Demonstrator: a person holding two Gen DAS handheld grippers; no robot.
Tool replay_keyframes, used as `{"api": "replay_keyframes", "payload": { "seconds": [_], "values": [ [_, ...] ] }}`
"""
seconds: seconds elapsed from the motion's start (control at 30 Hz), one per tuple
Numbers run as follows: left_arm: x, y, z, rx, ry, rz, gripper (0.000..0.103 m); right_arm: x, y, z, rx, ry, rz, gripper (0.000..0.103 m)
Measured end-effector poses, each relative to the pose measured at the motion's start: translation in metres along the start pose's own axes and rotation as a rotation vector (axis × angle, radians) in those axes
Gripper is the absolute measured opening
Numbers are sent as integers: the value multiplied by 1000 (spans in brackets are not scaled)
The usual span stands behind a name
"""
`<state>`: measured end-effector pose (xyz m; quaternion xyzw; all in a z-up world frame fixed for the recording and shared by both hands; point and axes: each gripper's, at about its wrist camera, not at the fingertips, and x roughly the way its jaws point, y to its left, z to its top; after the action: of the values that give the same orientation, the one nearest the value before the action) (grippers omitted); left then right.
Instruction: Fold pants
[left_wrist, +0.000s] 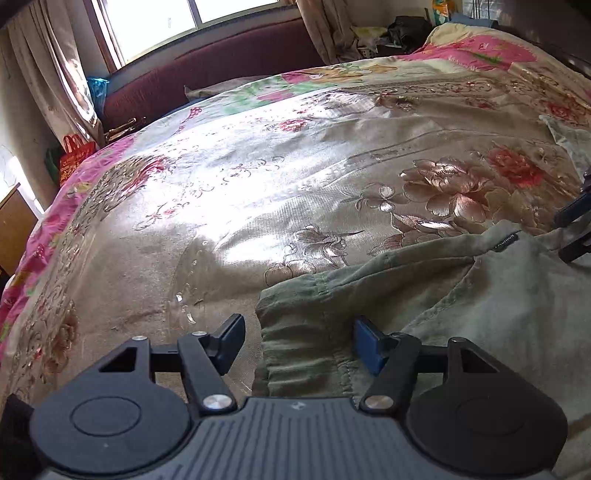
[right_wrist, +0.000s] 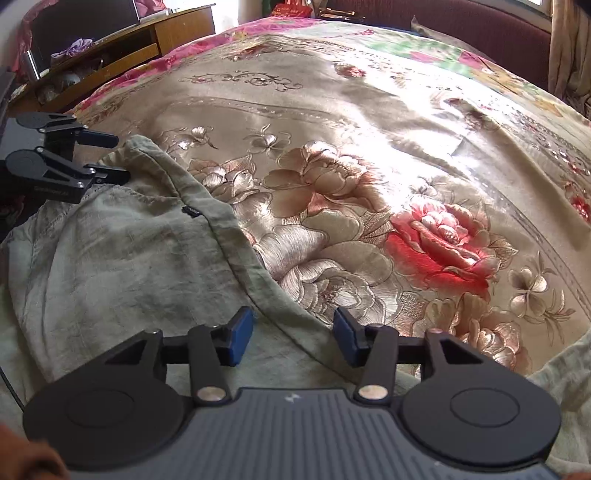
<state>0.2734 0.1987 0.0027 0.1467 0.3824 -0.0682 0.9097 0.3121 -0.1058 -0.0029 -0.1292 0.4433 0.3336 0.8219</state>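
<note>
Grey-green pants (left_wrist: 461, 302) lie crumpled on a shiny floral bedspread (left_wrist: 258, 184). In the left wrist view my left gripper (left_wrist: 299, 341) is open, its blue pads standing either side of the gathered waistband corner without pressing on it. In the right wrist view my right gripper (right_wrist: 294, 334) is open over the slanting edge of the pants (right_wrist: 129, 251), cloth lying between the pads. The left gripper (right_wrist: 110, 157) shows at the left there, at the far corner of the cloth. Part of the right gripper's fingers (left_wrist: 574, 229) shows at the right edge of the left wrist view.
The bedspread (right_wrist: 369, 147) covers the whole bed. A maroon headboard (left_wrist: 221, 66) and a bright window stand behind it, with curtains at both sides. A red bag (left_wrist: 74, 155) sits by the bed's left side. A wooden desk (right_wrist: 129, 40) with clutter stands beyond the bed.
</note>
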Motion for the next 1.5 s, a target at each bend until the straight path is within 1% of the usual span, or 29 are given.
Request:
{"api": "replay_keyframes", "payload": {
  "seconds": [0.03,0.1,0.13,0.17,0.2,0.27,0.3,0.37,0.43,0.5,0.53,0.57,0.6,0.63,0.67,0.7,0.73,0.77,0.83,0.93,1.0,1.03,1.07,1.13,1.23,1.33,1.43,1.5],
  "values": [
    [-1,2,0,-5,-1,-9,78,-2,-2,-1,2,1,5,50],
    [-1,0,1,-4,0,-17,75,-5,-3,-1,-12,11,17,50],
    [-2,-1,2,6,-1,-23,68,-5,-3,-2,-19,15,23,50],
    [-1,-3,4,15,2,-25,64,-5,-2,-3,-30,19,28,50],
    [-1,-6,4,26,2,-21,62,-4,0,-3,-43,22,23,50],
    [-3,-9,5,48,-1,-21,51,-4,2,-1,-69,29,24,51],
    [-4,-10,5,59,-4,-21,48,-3,3,-1,-80,35,24,51],
    [-5,-9,4,74,-4,-17,42,-2,5,0,-98,45,-2,43],
    [-3,-8,5,75,2,-18,38,0,7,1,-101,65,-22,37],
    [-5,-6,6,65,0,-22,37,0,10,3,-112,78,-21,30],
    [-7,-4,6,60,-7,-24,37,-1,12,4,-116,83,-12,20],
    [-9,-2,5,58,-13,-24,37,-1,12,4,-114,86,-5,11],
    [-10,0,5,54,-11,-26,38,-1,12,4,-112,87,-5,11],
    [-9,2,5,47,-1,-29,41,0,12,3,-113,87,-7,11],
    [-7,4,4,39,6,-30,45,0,12,3,-117,84,-7,12],
    [-5,6,4,34,6,-29,47,0,12,2,-112,81,-3,14],
    [-4,7,5,32,4,-24,51,0,11,2,-103,80,10,17],
    [-4,7,5,32,1,-19,54,0,10,2,-96,76,18,18],
    [-4,8,6,33,-4,-25,55,0,8,1,-88,68,37,21],
    [5,5,10,31,19,-19,55,5,8,2,-88,62,26,25],
    [11,2,12,24,29,-7,52,8,11,2,-61,58,4,25],
    [11,1,13,19,30,-5,45,8,14,3,-61,59,-9,20],
    [9,-1,13,15,29,1,39,6,16,4,-65,64,-13,3],
    [5,-7,13,34,25,23,34,3,18,7,-49,65,-22,3],
    [-7,-7,17,30,8,31,29,-13,21,12,-53,28,-52,3],
    [-29,3,24,-6,-39,31,28,-43,26,22,-50,-52,-78,3],
    [-67,13,25,-39,-115,40,28,-84,42,32,-57,-146,-84,3],
    [-100,19,20,-64,-175,46,28,-118,59,30,-74,-215,-70,3]
  ]
}}
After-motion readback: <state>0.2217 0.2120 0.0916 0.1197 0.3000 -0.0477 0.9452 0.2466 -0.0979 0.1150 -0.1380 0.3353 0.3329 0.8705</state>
